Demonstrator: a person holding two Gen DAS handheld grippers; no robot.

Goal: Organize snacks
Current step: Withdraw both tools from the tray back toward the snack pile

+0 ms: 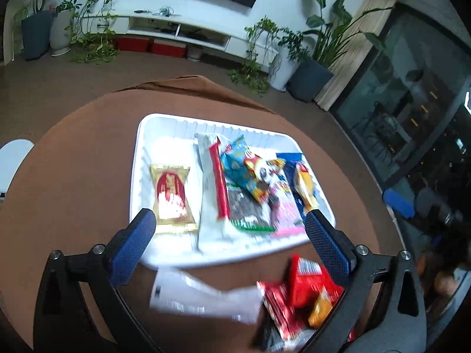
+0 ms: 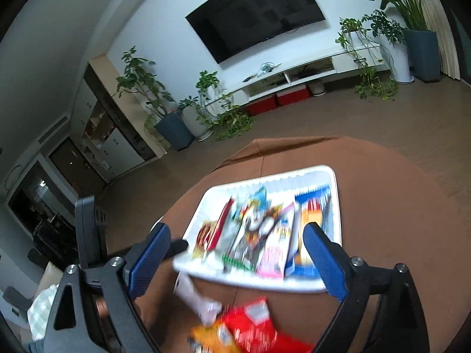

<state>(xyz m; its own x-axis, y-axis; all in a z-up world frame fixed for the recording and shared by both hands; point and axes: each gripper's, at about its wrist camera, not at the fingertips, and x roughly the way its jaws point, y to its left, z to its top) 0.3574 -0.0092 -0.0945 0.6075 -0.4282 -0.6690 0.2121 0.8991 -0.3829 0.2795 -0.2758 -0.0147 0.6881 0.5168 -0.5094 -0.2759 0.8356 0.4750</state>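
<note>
Snack sort mostly done, a few packets left out.
White tray (image 1: 141, 158) holds about five packets; white packet (image 1: 200, 297) and red packets (image 1: 306, 291) lie on tabletop (image 1: 73, 176). Left tool (image 1: 229, 220) and right tool (image 2: 235, 235) both wide, empty.

Wall television (image 2: 255, 14) — potted plants (image 1: 321, 47), red boxes (image 1: 150, 45).

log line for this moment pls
stage: mid-sort | left gripper: open, empty | right gripper: open, empty | white tray: holds several packets | red packets: on table, outside tray
</note>
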